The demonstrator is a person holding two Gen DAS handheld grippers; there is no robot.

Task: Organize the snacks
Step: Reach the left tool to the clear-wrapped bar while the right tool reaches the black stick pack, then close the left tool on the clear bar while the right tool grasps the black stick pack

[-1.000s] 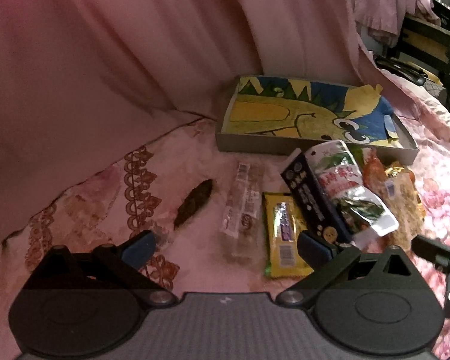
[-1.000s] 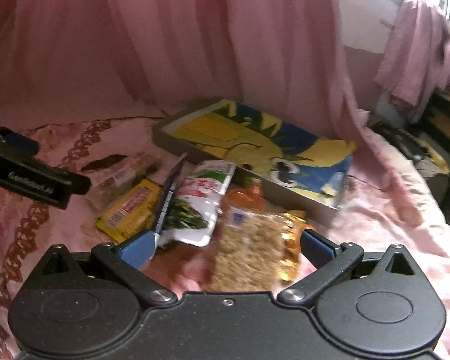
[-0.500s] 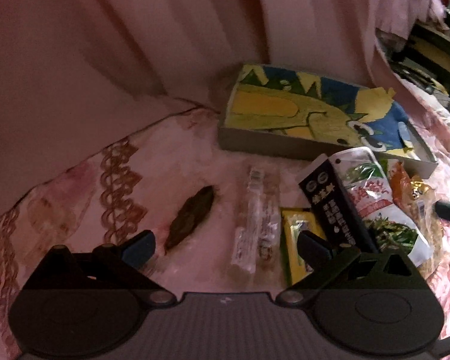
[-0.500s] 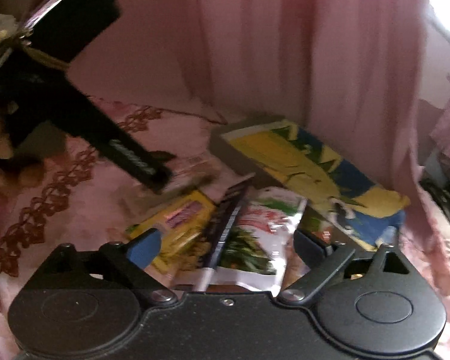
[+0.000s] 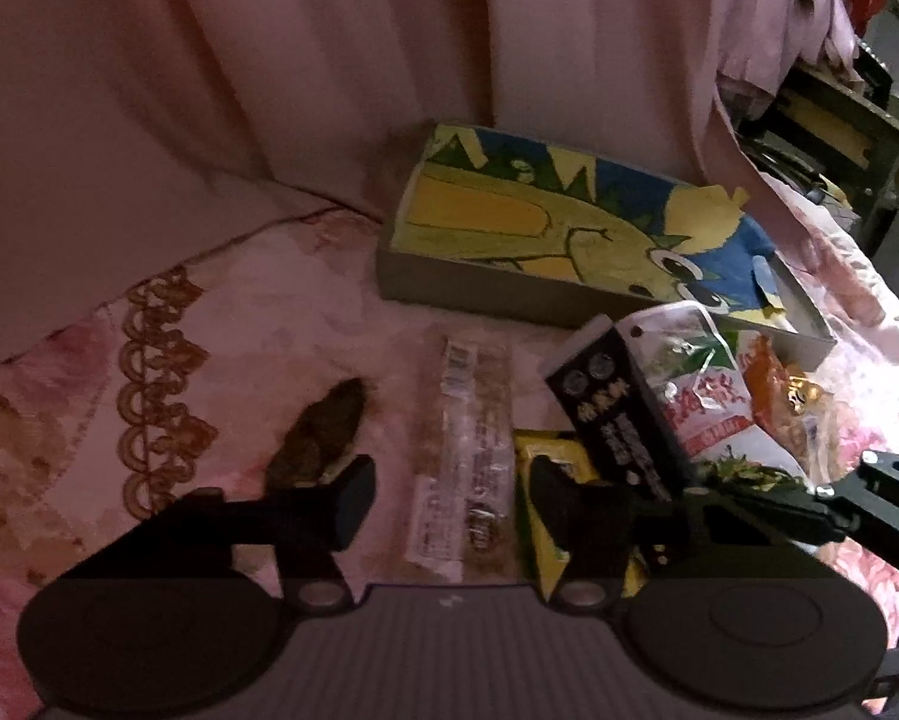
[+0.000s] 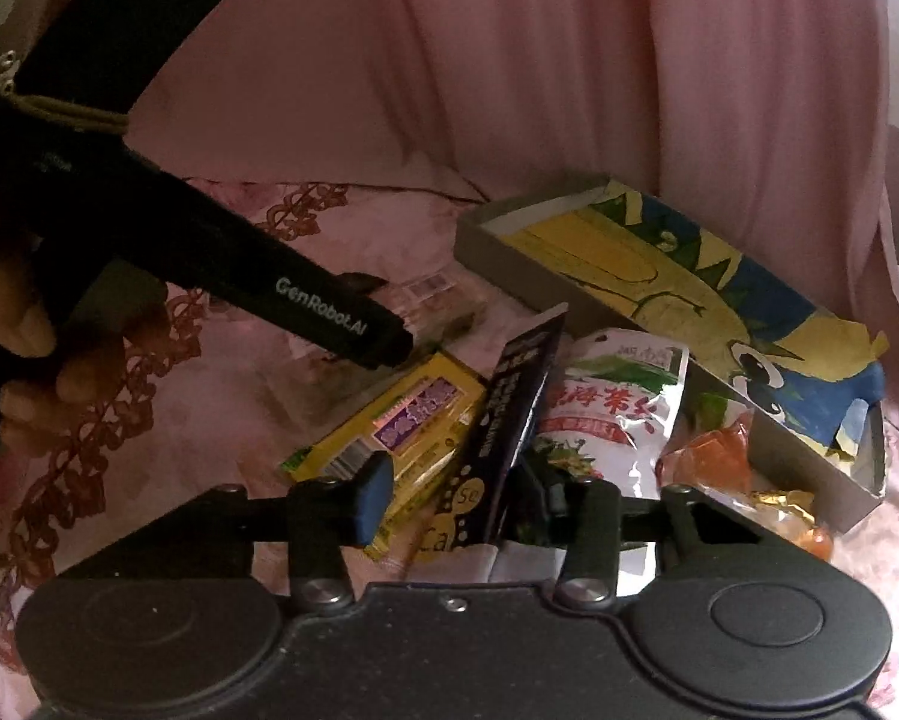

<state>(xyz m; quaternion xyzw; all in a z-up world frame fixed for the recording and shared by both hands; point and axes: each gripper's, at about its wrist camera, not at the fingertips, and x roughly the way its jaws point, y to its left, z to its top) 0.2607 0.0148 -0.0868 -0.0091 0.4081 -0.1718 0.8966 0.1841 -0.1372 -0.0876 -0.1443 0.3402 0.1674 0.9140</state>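
Note:
In the left wrist view a clear-wrapped snack bar [image 5: 461,456] lies on the pink cloth. My left gripper [image 5: 449,495] straddles its near end with closing jaws, and the pads stand just off the wrapper's edges. A yellow packet [image 5: 533,447] and a black box [image 5: 617,420] lie to the right. In the right wrist view the black box [image 6: 509,414] stands on edge between my right gripper's [image 6: 455,498] closing jaws, beside the yellow packet [image 6: 401,432]. The left pad is clear of both, and the right finger is half hidden behind the box.
An open grey box [image 5: 509,294] [image 6: 569,294] lined with a yellow and blue cartoon sits at the back against a pink curtain. A white-green pouch [image 6: 617,414], an orange packet [image 6: 713,456] and a dark leaf-shaped piece [image 5: 323,432] lie around. A hand [image 6: 23,312] holds the left gripper.
Both grippers dropped closer to the snacks and their jaws narrowed. The right one swung left from the grain snack onto the black box. The left one settled over the clear bar.

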